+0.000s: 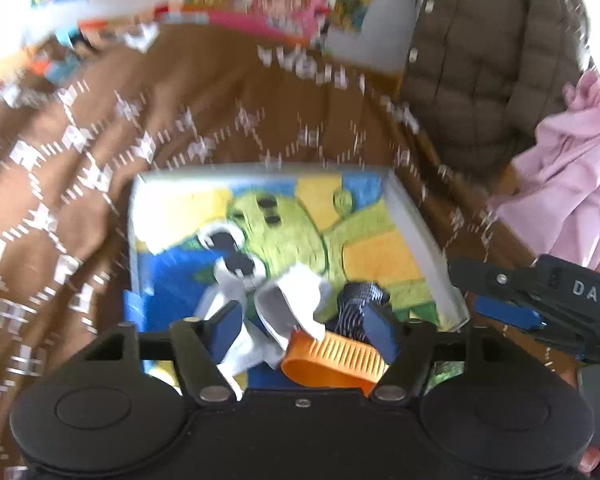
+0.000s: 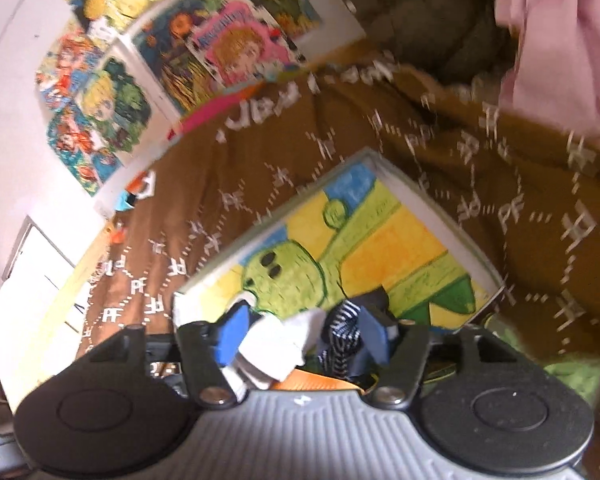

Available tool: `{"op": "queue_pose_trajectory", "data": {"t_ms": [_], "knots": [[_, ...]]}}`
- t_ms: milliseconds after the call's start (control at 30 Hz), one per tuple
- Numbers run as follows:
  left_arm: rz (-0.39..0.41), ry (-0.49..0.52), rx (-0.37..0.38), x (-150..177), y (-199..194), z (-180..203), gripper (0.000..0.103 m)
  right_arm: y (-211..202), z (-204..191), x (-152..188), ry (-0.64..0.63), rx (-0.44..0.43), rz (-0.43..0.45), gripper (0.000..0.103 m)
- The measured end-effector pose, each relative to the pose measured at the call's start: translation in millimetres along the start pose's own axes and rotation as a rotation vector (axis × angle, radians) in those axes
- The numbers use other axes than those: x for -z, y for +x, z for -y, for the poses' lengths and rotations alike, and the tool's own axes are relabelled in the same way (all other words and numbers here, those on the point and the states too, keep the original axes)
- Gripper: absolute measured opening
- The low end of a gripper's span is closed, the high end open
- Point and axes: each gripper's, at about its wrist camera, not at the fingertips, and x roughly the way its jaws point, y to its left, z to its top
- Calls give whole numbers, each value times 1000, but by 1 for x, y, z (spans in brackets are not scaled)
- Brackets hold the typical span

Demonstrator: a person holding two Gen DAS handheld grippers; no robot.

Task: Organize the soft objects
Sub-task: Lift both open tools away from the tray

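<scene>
A white soft cloth piece (image 1: 296,300) and a dark striped sock (image 1: 356,304) lie together over an orange ribbed holder (image 1: 336,360), on a painted canvas with a green figure (image 1: 300,224). My left gripper (image 1: 300,328) has its blue pads on either side of this bundle, jaws wide apart. In the right wrist view the white piece (image 2: 284,340) and striped sock (image 2: 342,340) sit between my right gripper's (image 2: 300,334) blue pads, which press close on them. The right gripper also shows at the left wrist view's right edge (image 1: 512,312).
The canvas (image 2: 380,240) rests on a brown patterned blanket (image 1: 80,184). An olive puffer jacket (image 1: 488,60) and a pink garment (image 1: 572,184) lie at the right. Colourful drawings (image 2: 220,48) hang on the white wall. A green soft item (image 2: 572,376) lies at the right.
</scene>
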Motion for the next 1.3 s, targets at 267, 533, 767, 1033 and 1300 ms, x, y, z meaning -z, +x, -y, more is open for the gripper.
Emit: {"op": "queue_pose_trajectory", "data": {"t_ms": [267,533,767,1033,1300], "knots": [[216,28,-13,7,-101,11,91,-85,-44,10,-149,11,136,95],[389,76,-43,45,-183,23,102,-162,-81,43,-275,56,255,103],[414,78,-60,88,-223,28,102,-208,-95,91,-385,85,303,103],[416,111,-89,131,-248,33,102,-237,-104,138,-470,135,328,103],[360,148,-139,162,-252,33,102,-248,-96,166,-458,181,302,103]]}}
